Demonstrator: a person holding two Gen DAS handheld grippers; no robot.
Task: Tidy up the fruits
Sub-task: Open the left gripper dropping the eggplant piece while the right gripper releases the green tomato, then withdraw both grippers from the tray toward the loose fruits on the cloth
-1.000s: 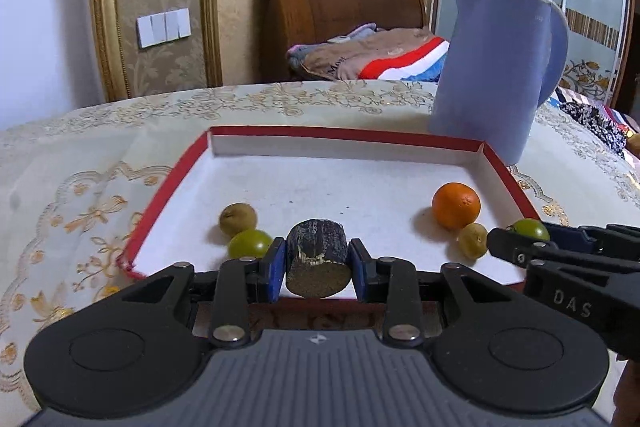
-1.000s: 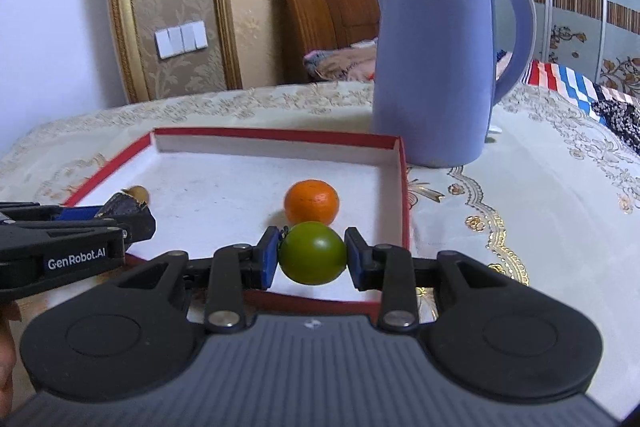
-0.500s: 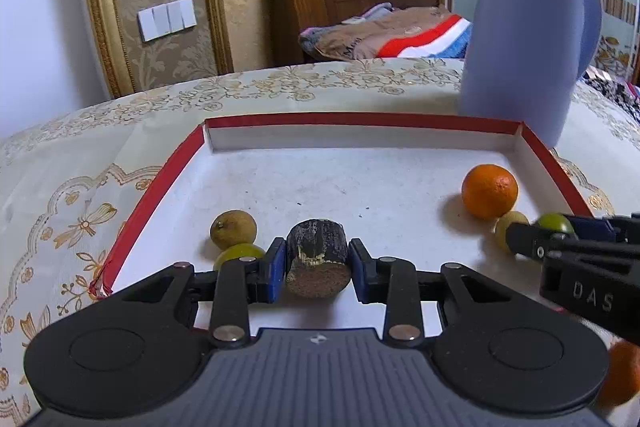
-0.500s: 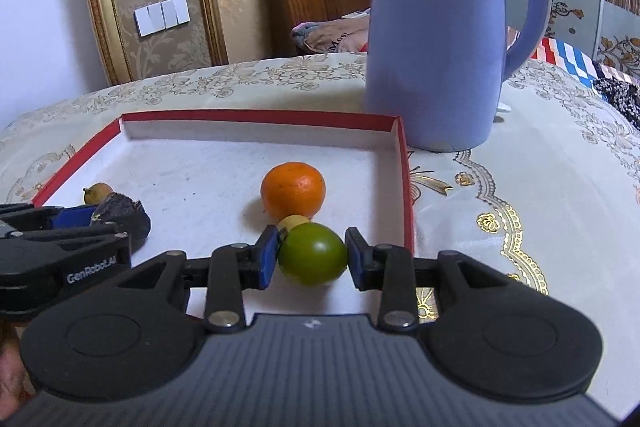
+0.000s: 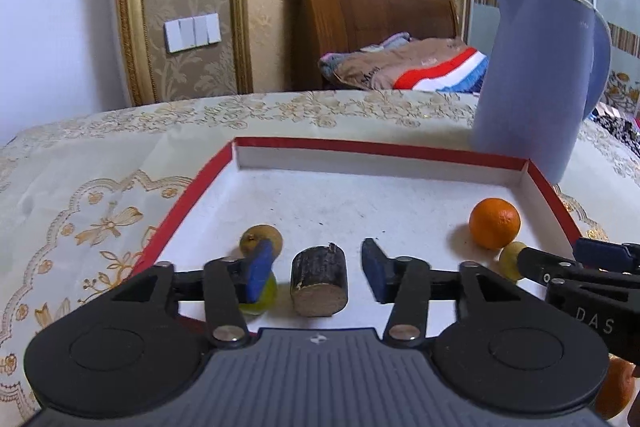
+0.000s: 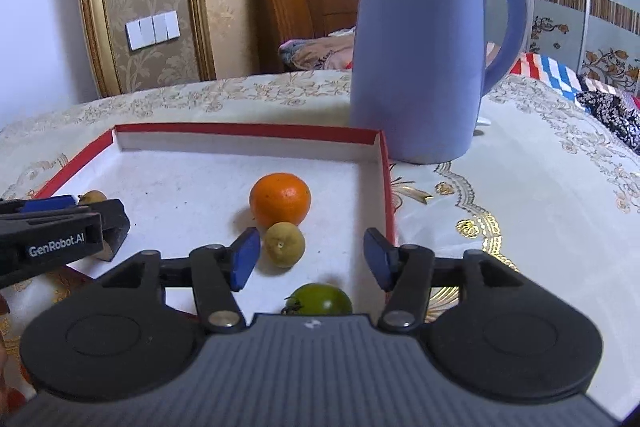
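Note:
A red-rimmed tray (image 5: pixel 200 191) (image 6: pixel 384 163) with a white floor lies on the table. My left gripper (image 5: pixel 316 267) is open; a dark cylindrical piece (image 5: pixel 319 287) lies on the tray floor between its jaws, free of both. A green fruit (image 5: pixel 262 293) and a brownish fruit (image 5: pixel 260 237) sit by its left finger. My right gripper (image 6: pixel 310 259) is open; a green fruit (image 6: pixel 320 299) lies on the tray below it. An orange (image 6: pixel 280 199) (image 5: pixel 495 223) and a small yellow fruit (image 6: pixel 285 244) (image 5: pixel 510 259) sit just ahead.
A tall blue kettle (image 6: pixel 424 47) (image 5: pixel 536 79) stands on the embroidered tablecloth (image 6: pixel 520 187) just behind the tray's far right corner. Another orange (image 5: pixel 614 393) shows at the lower right edge of the left wrist view. A bed with folded blankets (image 5: pixel 400 67) is behind the table.
Both grippers opened. The left let go of the dark cylindrical piece and the right let go of the green fruit; both now lie on the tray floor.

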